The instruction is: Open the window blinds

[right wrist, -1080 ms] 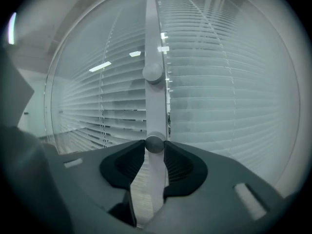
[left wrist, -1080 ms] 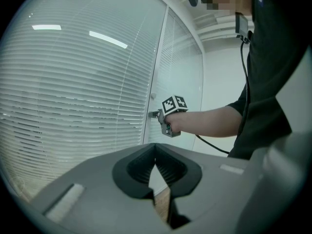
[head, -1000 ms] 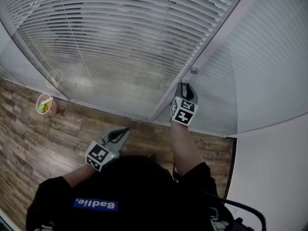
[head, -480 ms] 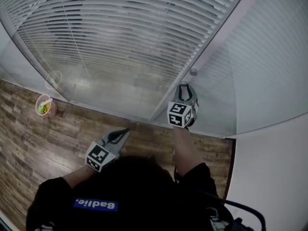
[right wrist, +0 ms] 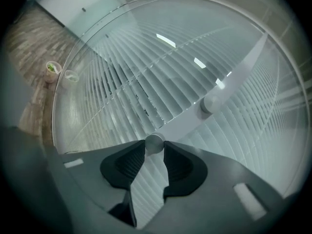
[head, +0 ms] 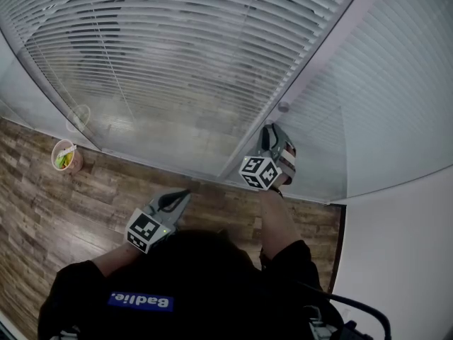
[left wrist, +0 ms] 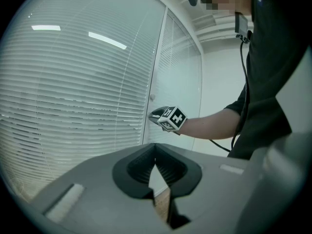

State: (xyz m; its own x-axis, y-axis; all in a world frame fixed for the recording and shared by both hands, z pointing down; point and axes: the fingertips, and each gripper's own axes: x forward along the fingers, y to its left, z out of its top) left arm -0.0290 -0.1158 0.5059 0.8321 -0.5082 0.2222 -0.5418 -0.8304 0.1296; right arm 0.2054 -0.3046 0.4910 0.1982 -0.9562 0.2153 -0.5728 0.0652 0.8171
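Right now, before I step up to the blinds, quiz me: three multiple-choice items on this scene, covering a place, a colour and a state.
1. The cup stands:
A on the floor below the blinds
B on a shelf
C on a chair

2. The floor is:
A white tile
B brown wood-grain
C grey carpet

3. The right gripper is:
A open in the air
B shut on the cup
C shut on the round knob of the window frame

Key:
1 A, the head view shows it on the boards at the foot of the glass.
2 B, brown planks show in the head view.
3 C, the right gripper view shows the knob clamped between its jaws.
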